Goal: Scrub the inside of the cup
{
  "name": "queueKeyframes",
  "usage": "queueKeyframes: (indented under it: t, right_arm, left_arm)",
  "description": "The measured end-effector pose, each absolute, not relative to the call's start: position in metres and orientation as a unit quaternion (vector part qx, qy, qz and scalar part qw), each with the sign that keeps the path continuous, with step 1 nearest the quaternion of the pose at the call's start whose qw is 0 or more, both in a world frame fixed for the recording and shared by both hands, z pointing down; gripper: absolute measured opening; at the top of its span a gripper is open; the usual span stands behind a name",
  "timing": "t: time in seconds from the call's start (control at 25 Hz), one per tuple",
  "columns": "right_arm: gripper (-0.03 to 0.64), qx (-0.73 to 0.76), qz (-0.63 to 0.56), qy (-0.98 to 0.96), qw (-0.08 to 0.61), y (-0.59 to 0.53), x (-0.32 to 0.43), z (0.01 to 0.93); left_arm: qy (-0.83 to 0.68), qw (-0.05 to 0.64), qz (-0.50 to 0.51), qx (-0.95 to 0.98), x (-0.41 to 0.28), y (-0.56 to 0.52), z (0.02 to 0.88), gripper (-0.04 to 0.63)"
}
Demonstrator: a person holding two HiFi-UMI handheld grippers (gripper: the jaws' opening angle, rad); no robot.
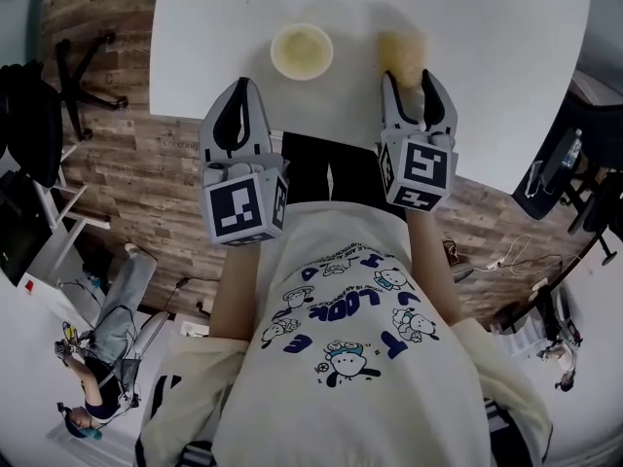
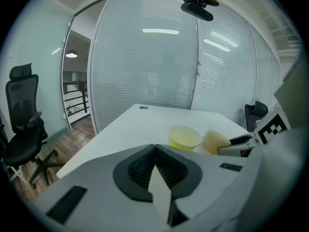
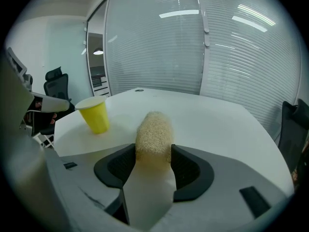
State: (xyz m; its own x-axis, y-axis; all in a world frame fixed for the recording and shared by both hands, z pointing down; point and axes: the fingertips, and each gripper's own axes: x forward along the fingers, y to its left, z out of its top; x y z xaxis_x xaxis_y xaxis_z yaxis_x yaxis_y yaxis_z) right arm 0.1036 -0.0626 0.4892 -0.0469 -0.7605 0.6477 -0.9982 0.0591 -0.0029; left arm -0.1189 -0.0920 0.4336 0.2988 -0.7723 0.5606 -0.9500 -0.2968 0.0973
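A yellow paper cup (image 1: 302, 51) stands upright and empty on the white table (image 1: 487, 27), ahead of my left gripper (image 1: 241, 86). That gripper is shut with nothing in it; its jaws meet in the left gripper view (image 2: 154, 147), short of the cup (image 2: 185, 137). A tan loofah sponge (image 1: 402, 54) lies on the table to the right of the cup. My right gripper (image 1: 410, 79) straddles its near end, and the pads touch both sides of the loofah (image 3: 154, 129). The cup (image 3: 94, 114) stands to the left in the right gripper view.
The table's near edge runs just under both grippers, with wooden floor below. A black office chair (image 2: 21, 129) stands left of the table and another (image 2: 253, 114) at its far right. Glass walls with blinds (image 3: 193, 52) close the far side.
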Motion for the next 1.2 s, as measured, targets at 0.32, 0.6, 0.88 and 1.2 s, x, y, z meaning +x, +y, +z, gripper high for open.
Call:
queueKeyframes:
  t: [0.32,0.6,0.88,1.2]
  right_arm:
    - [0.159,0.618,0.217,-0.705,0.271,-0.067,0.096,0.49]
    - [0.118,0.605,0.22,-0.727,0.237,-0.071,0.085,0.476]
    - [0.117,0.585,0.215,-0.755,0.202,-0.096,0.074,0.451]
    - [0.117,0.558,0.219,-0.776,0.196,-0.117,0.059,0.446]
  left_arm:
    - [-0.555,0.216,0.212,0.775,-0.113,-0.088,0.437,0.026]
    - [-0.556,0.215,0.215,0.774,-0.116,-0.084,0.438,0.026]
    - [-0.545,0.221,0.209,0.782,-0.113,-0.088,0.439,0.063]
    - [-0.501,0.232,0.21,0.807,-0.11,-0.088,0.447,0.144]
